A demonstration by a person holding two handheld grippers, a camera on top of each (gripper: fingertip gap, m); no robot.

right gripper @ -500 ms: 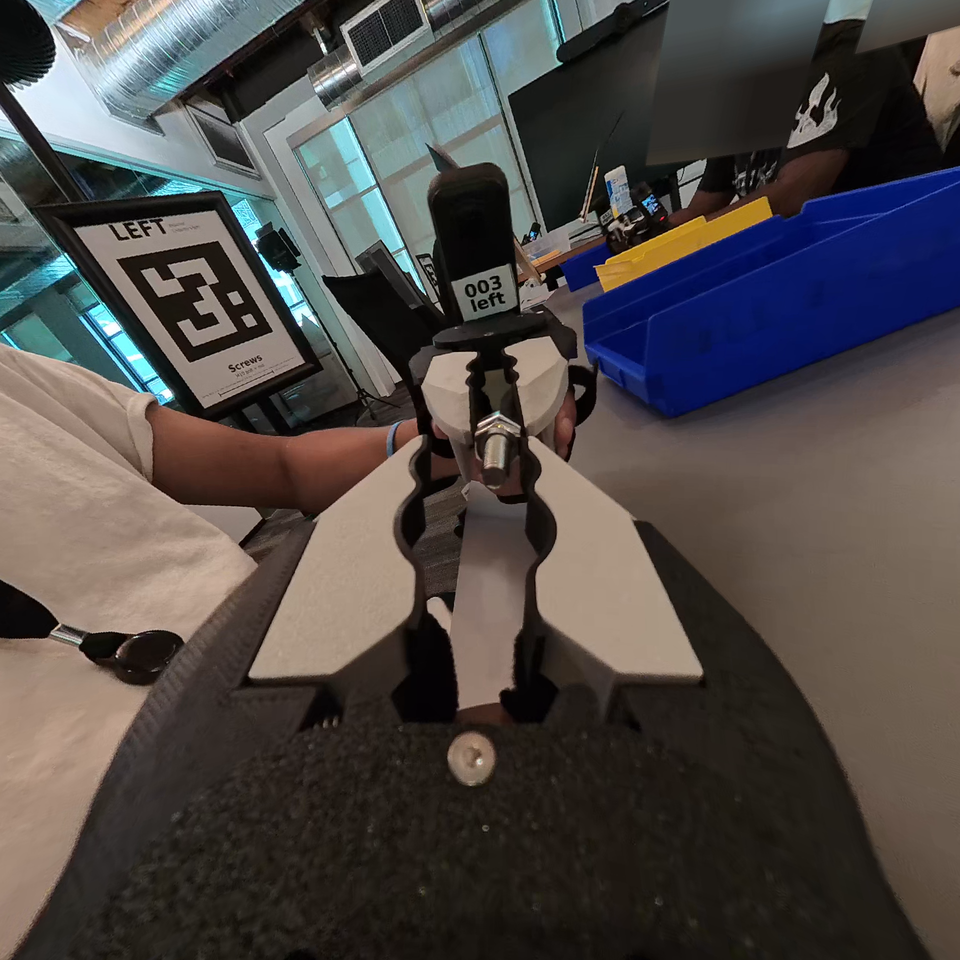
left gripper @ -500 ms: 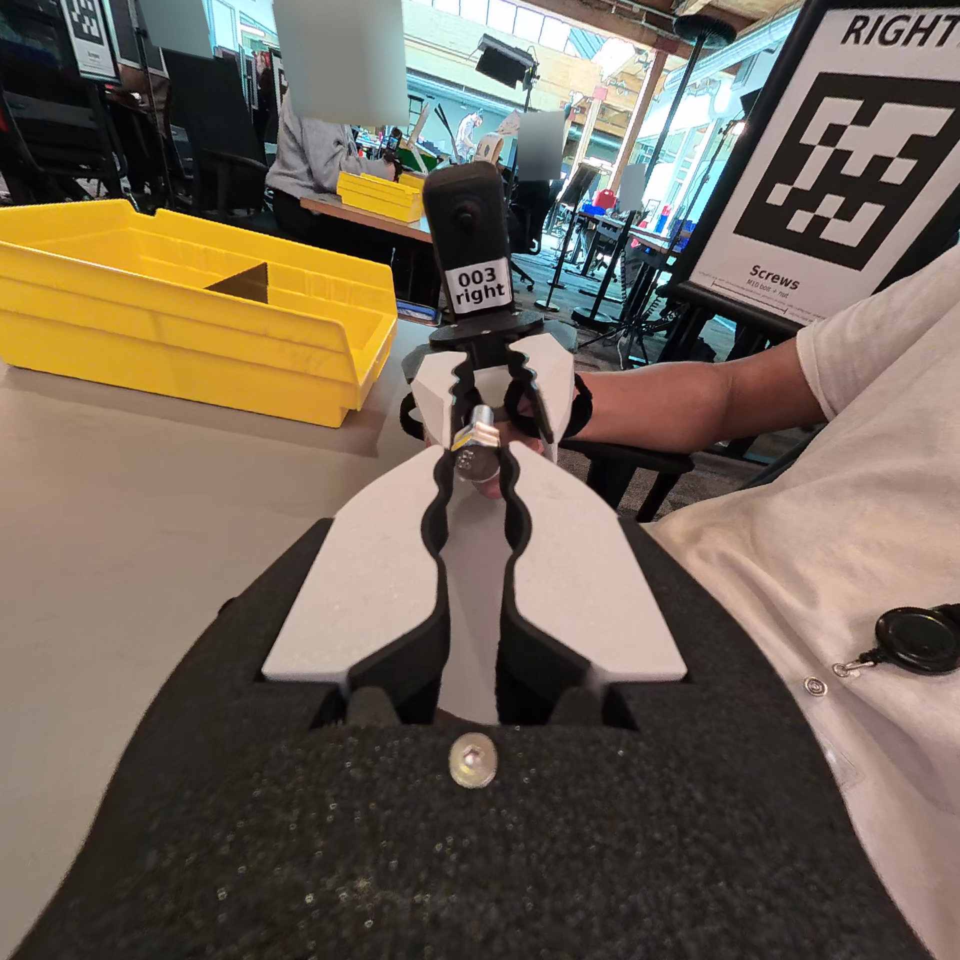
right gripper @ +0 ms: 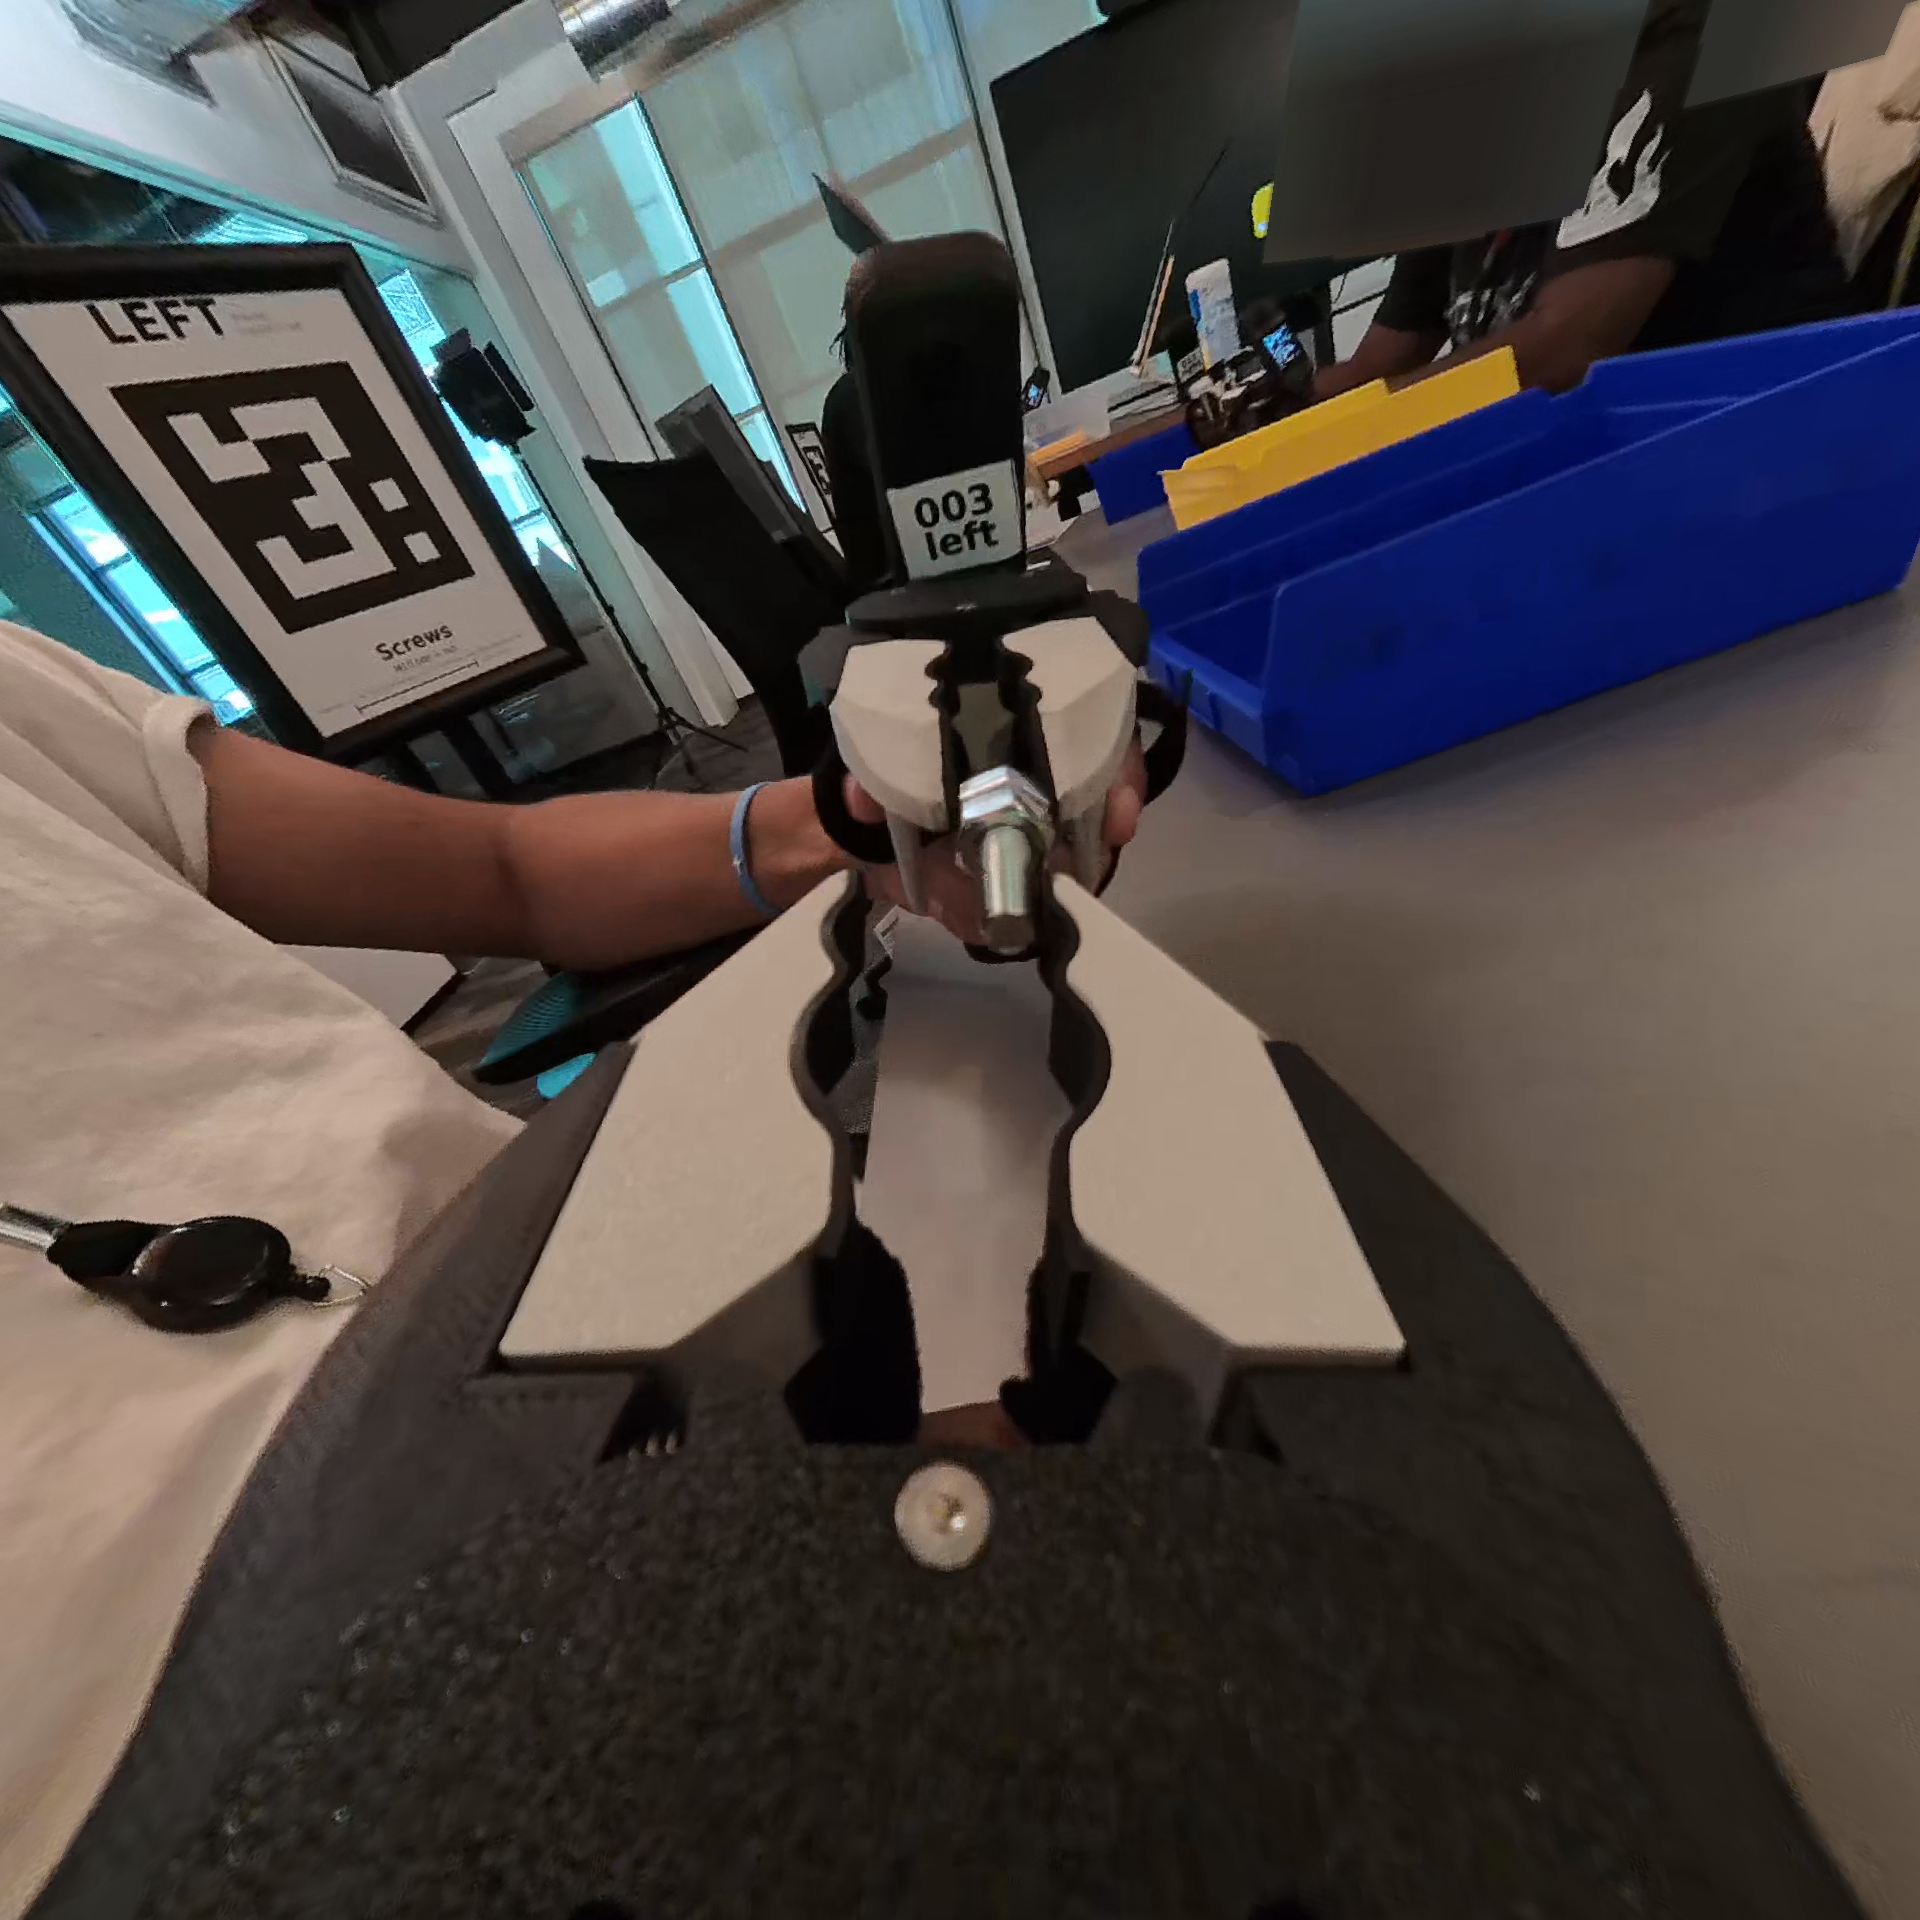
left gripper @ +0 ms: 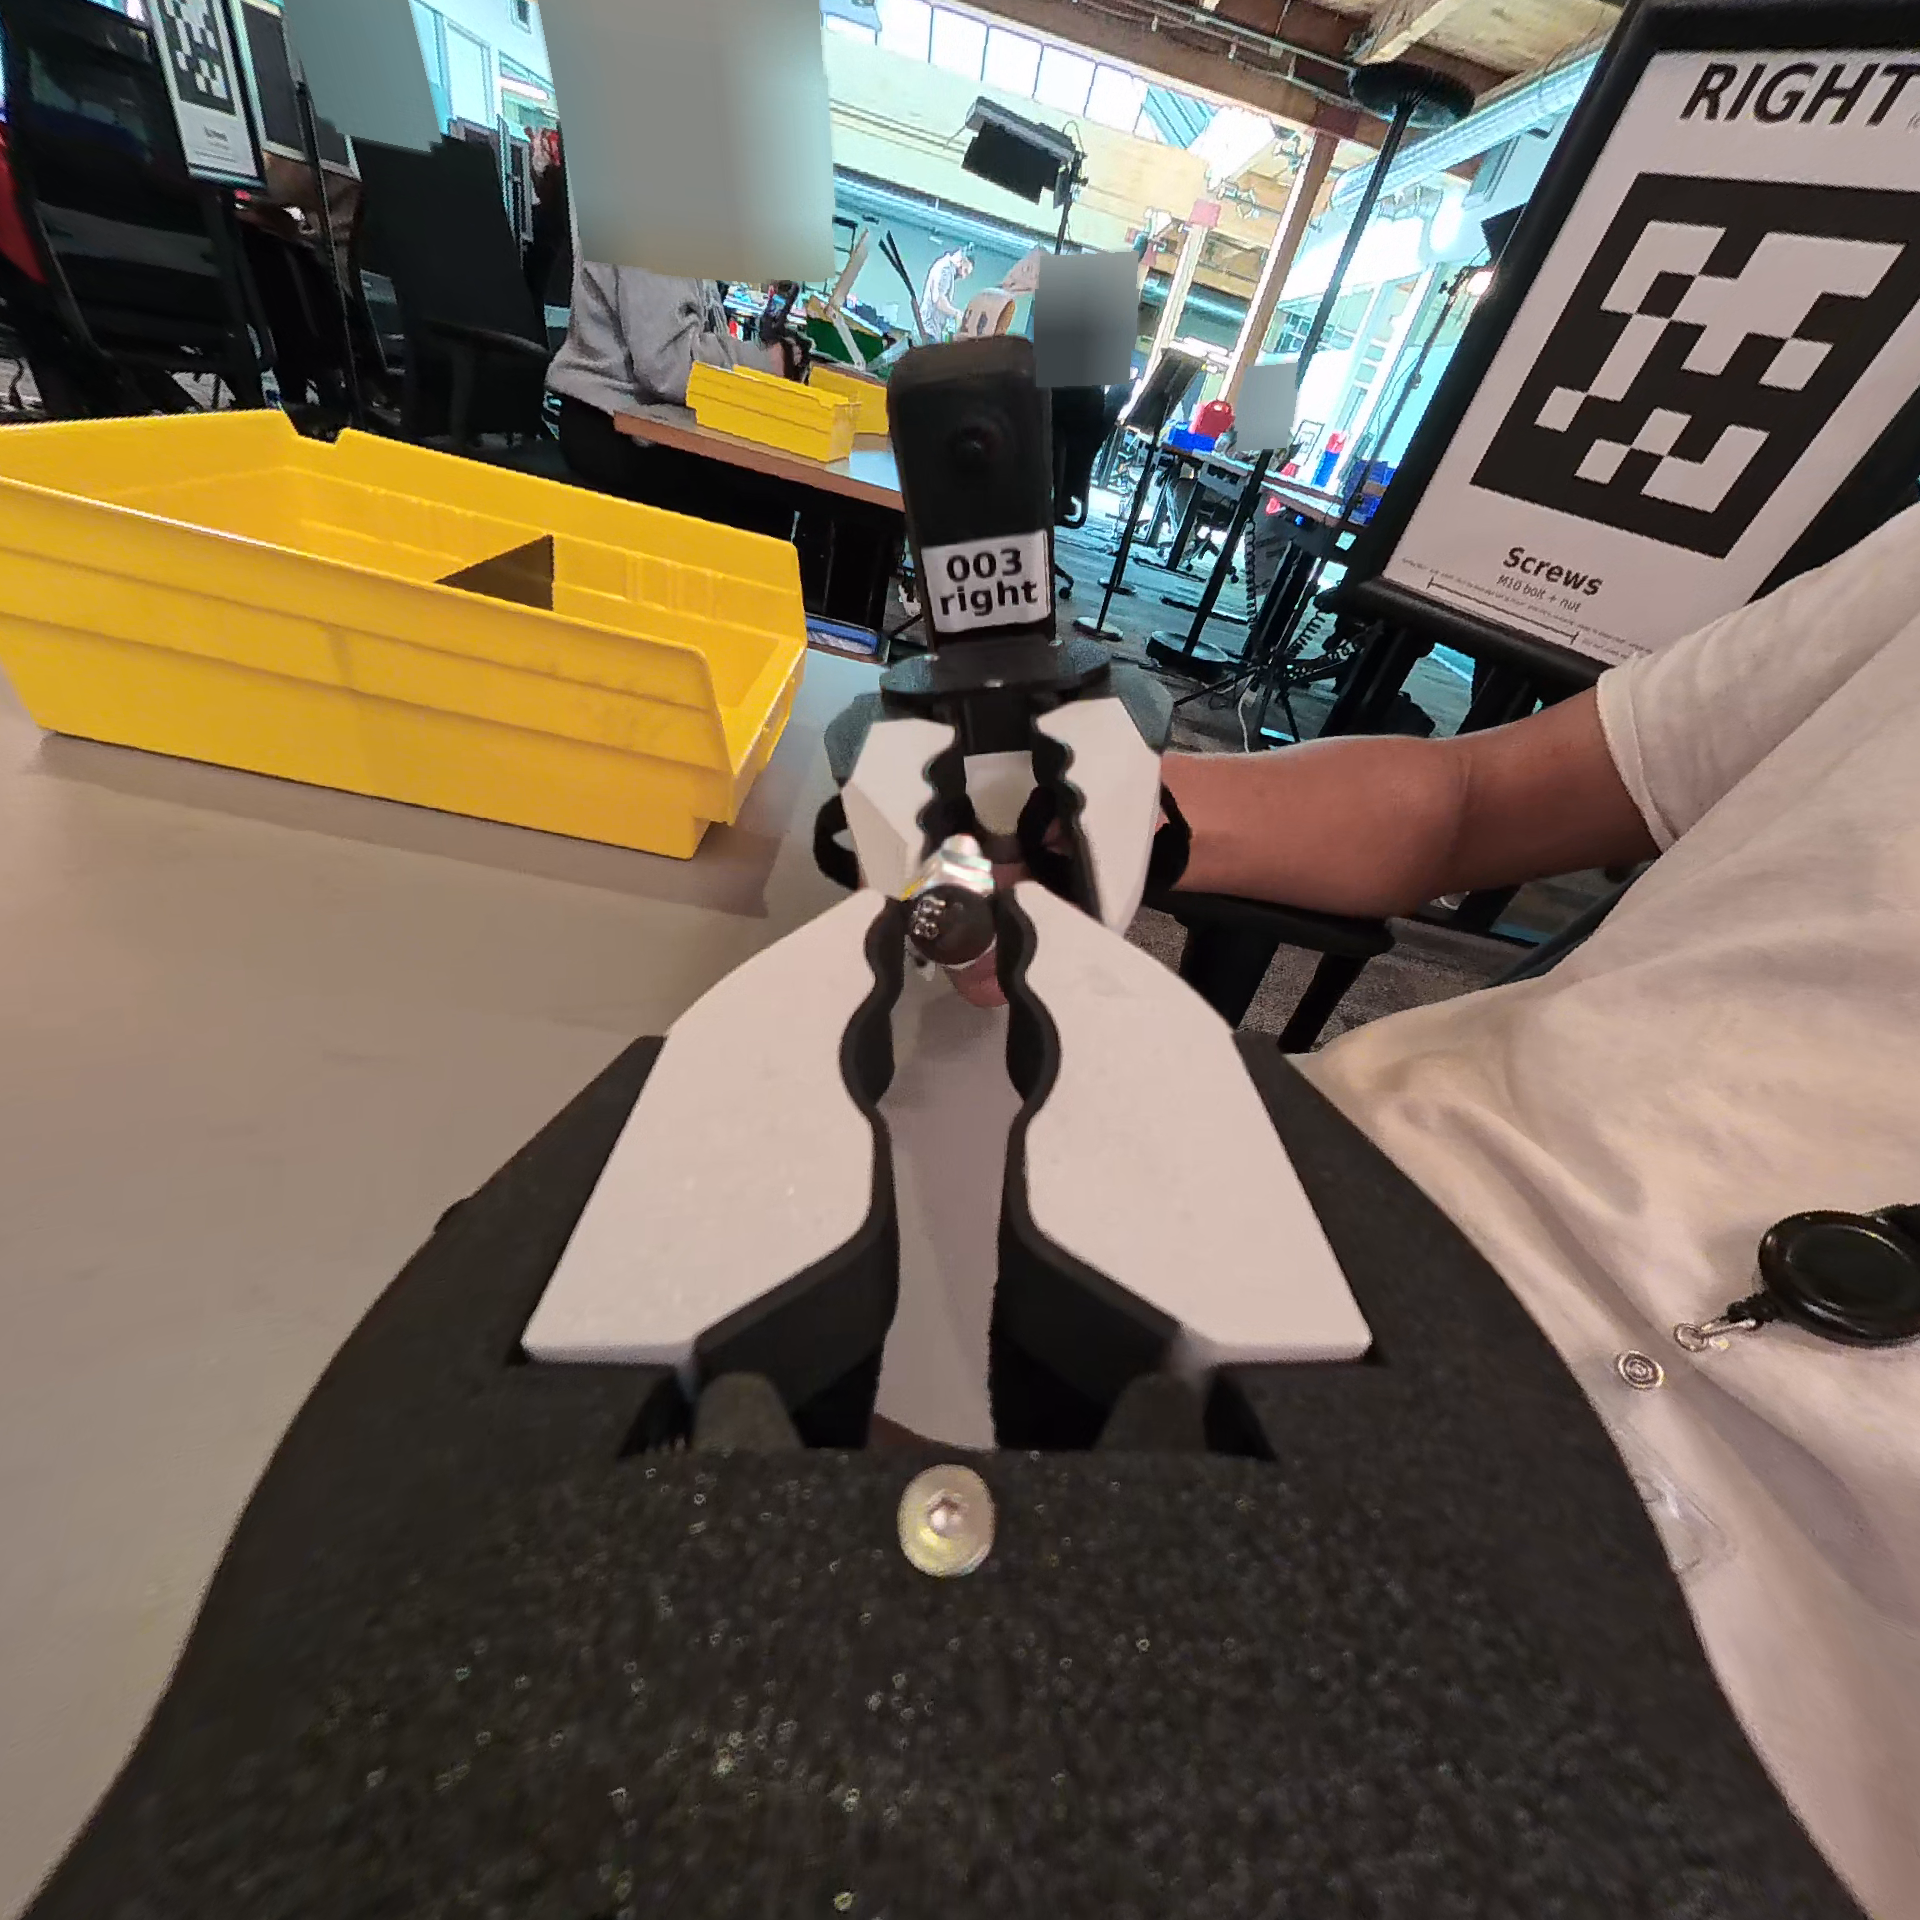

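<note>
Left gripper (left gripper: pixel 951 925) up over desk (left gripper: pixel 260 1039), fingers (right gripper: pixel 1081 717) clamped on silver bolt (right gripper: pixel 1003 868) at hex head, shank pointing at right gripper (right gripper: pixel 951 935). Right fingers (left gripper: pixel 883 800) apart, either side of bolt's shank; contact can't be told. Nut (left gripper: pixel 961 868) on shank. Yellow bin (left gripper: pixel 395 623) on desk to left, blue bin (right gripper: pixel 1558 582) on right.

We are seeing a shiny metal bolt (right gripper: pixel 1006 873), glossy plastic yellow bin (left gripper: pixel 416 665) and blue bin (right gripper: pixel 1558 582), a smooth matt grey table (left gripper: pixel 208 1039), and rough black foam (left gripper: pixel 935 1714).
</note>
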